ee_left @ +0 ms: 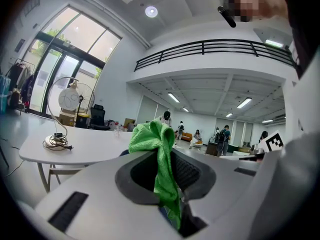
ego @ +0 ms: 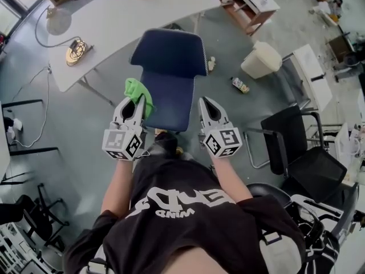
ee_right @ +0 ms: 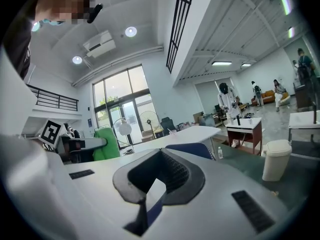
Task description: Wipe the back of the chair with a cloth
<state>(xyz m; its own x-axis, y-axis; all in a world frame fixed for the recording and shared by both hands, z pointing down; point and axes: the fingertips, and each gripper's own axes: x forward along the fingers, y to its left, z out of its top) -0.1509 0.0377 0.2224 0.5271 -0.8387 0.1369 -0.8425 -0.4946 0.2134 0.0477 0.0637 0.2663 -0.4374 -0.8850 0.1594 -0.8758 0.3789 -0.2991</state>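
Nearest us, at the bottom of the head view, is the person's black shirt (ego: 188, 210). Its small white print seems to read "WIND". We cannot make out the larger letters above it.

Just beyond, each forearm ends in a cube of black-and-white square markers, which bear no words.

The left gripper (ego: 137, 100), left of centre, is clamped on a green cloth (ego: 136, 88). In its own view the cloth bunches above the jaws and hangs down between them. The cloth sits at the left edge of the blue chair (ego: 171, 79).

The right gripper (ego: 206, 103) is at the chair's right edge, its jaws drawn together with nothing between them.

The chair fills the middle of the frame, between and just past both grippers.

To its right on the grey floor lie a bottle (ego: 240, 85), its label too small to read, and a cream bin (ego: 261, 60). A black chair (ego: 296, 147) stands at lower right.

Farthest off, a white table (ego: 142, 16) crosses the upper left, carrying a fan (ego: 59, 20) and coiled cable (ego: 76, 51).
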